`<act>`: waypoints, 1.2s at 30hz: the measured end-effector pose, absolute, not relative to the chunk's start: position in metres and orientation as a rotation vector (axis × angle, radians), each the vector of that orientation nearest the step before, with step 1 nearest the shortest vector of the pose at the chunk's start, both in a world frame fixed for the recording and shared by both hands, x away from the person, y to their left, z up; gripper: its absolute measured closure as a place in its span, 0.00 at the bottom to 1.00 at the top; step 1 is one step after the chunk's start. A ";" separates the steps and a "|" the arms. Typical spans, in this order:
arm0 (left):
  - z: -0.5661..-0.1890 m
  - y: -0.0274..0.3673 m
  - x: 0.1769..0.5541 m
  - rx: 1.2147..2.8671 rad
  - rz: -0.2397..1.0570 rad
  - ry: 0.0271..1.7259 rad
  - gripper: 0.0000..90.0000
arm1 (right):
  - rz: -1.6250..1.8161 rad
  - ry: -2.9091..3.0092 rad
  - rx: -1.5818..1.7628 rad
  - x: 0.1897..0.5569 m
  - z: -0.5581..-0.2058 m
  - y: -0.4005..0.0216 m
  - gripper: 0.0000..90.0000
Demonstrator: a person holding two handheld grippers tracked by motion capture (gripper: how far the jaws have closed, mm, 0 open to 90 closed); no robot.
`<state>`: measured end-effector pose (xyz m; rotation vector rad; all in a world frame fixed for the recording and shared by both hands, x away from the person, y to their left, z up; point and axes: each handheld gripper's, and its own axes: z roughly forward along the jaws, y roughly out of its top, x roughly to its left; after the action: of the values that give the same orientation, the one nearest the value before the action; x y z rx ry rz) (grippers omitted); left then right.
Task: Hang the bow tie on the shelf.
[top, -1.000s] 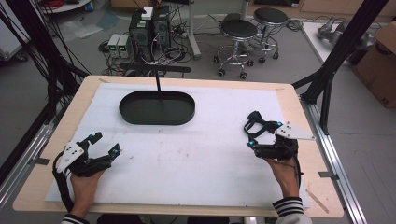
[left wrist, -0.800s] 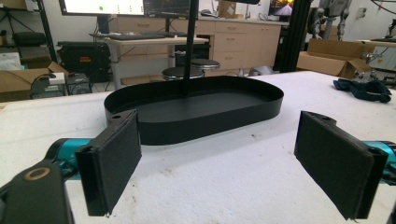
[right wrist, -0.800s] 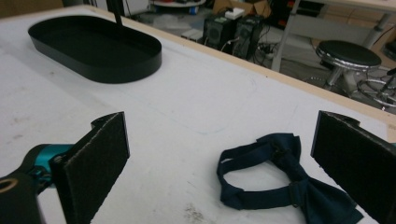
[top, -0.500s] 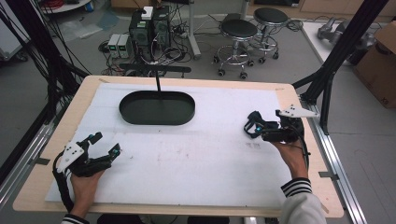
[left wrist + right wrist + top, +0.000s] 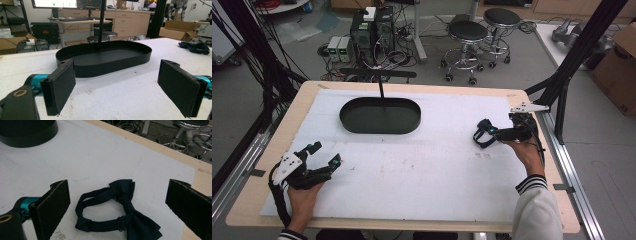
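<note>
Little is done so far, by the look of it: nothing has been picked up. Nearest, at about 8 o'clock on the counter, the left tongs rest low with their jaws apart and nothing between them, aimed toward the tray.

Further out, near 3 o'clock, the right tongs hover with jaws spread wide on either side of the bow tie, not touching it. The bow tie lies flat on the white mat: dark navy fabric, its strap curled into a closed loop, the pleated bow at one end.

Farthest, around 11 o'clock, stands the black oval tray, empty. Gripping the tie and likely carrying it there remain.
</note>
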<state>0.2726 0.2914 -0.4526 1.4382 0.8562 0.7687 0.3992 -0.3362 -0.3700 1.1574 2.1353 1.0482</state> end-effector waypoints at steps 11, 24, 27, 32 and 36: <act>-0.453 0.291 0.273 1.440 0.770 0.853 0.17 | 0.946 2.200 1.199 0.423 -0.370 -0.341 0.05; -0.453 0.291 0.272 1.444 0.774 0.852 0.17 | 0.816 2.369 1.193 0.444 -0.391 -0.345 0.19; -0.452 0.290 0.273 1.446 0.774 0.851 0.17 | 0.811 2.380 1.200 0.449 -0.397 -0.344 0.19; -0.452 0.290 0.273 1.448 0.775 0.850 0.17 | 0.772 2.415 1.203 0.454 -0.404 -0.343 0.24; -0.452 0.290 0.272 1.447 0.775 0.851 0.17 | 0.733 2.443 1.194 0.455 -0.407 -0.342 0.31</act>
<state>0.2725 0.2901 -0.4524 1.4475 0.8511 0.7752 0.4553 -0.3422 -0.4072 1.1937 2.4427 0.7333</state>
